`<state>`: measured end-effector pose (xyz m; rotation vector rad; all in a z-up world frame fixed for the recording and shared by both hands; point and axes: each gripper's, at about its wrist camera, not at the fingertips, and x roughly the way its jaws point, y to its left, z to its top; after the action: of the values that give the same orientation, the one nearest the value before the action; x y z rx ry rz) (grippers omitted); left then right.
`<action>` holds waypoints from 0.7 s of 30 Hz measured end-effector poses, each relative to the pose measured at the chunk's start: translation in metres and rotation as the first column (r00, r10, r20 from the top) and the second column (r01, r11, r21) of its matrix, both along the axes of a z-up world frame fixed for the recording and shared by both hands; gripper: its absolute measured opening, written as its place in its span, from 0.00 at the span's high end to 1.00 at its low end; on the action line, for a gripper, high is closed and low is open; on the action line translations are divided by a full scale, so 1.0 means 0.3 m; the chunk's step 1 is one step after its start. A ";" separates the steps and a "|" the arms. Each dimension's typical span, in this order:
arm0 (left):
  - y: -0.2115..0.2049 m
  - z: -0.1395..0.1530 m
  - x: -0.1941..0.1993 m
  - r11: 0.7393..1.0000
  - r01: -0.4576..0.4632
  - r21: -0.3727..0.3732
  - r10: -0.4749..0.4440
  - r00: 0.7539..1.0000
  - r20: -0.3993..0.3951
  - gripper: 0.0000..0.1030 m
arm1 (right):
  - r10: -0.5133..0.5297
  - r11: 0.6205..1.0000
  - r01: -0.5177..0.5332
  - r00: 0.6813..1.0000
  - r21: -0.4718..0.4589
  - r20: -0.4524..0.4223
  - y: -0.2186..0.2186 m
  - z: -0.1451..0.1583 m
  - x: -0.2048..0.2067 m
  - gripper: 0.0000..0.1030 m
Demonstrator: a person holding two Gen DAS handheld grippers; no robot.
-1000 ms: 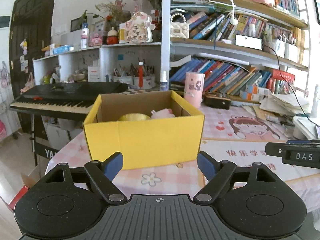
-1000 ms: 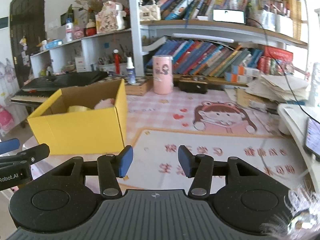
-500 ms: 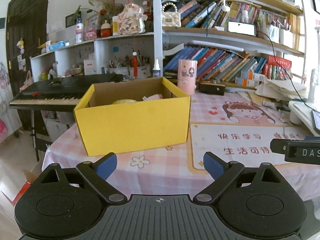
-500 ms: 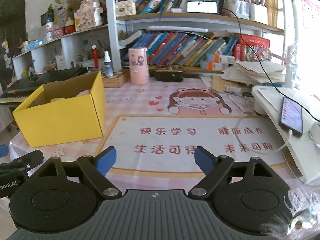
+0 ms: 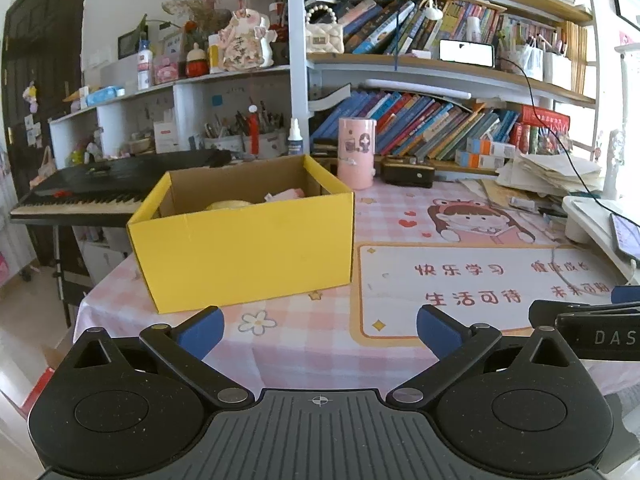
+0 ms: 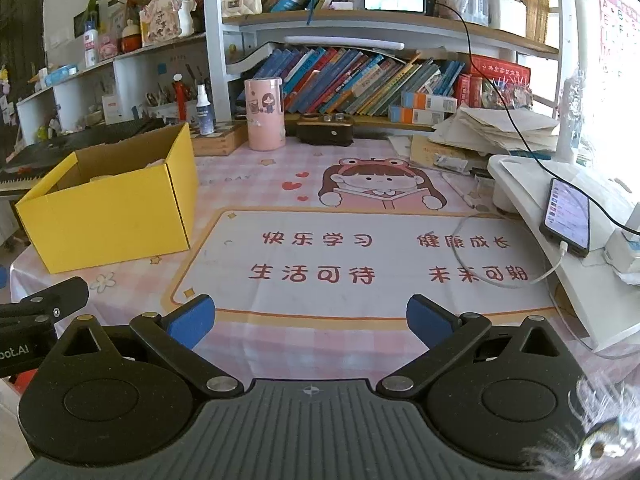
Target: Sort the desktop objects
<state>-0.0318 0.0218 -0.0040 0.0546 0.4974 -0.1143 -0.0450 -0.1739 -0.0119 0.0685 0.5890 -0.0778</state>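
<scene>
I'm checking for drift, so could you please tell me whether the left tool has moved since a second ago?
Yes. The left tool has backed away from the yellow box, which looks smaller and farther off in its view, and its jaws are opening with nothing between them.

Contents of the yellow box mostly hidden behind its front wall, only a yellowish top and a pink edge seen, right gripper cut off by the frame edge, book titles on the shelf too small to be read.

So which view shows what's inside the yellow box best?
The left wrist view: the yellow box faces it squarely, showing a yellow roll and a pink item. The right wrist view catches the box obliquely, contents barely visible.
</scene>
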 end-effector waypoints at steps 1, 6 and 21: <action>-0.001 -0.002 0.001 1.000 -0.001 -0.001 0.001 1.000 -0.004 0.00 | -0.001 1.000 0.001 1.000 0.001 -0.001 -0.002 0.000 -0.002 0.00; -0.002 -0.009 0.002 1.000 -0.008 -0.003 0.008 1.000 -0.023 0.00 | -0.006 1.000 0.006 1.000 0.003 -0.001 -0.010 0.003 -0.008 0.00; -0.021 -0.016 0.011 1.000 0.014 0.002 -0.014 0.998 -0.053 0.00 | -0.023 1.000 0.023 1.000 0.002 -0.017 -0.019 -0.001 -0.007 0.00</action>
<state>-0.0283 0.0157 -0.0087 0.0576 0.5503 -0.1294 -0.0471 -0.1796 -0.0121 0.0766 0.6055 -0.0998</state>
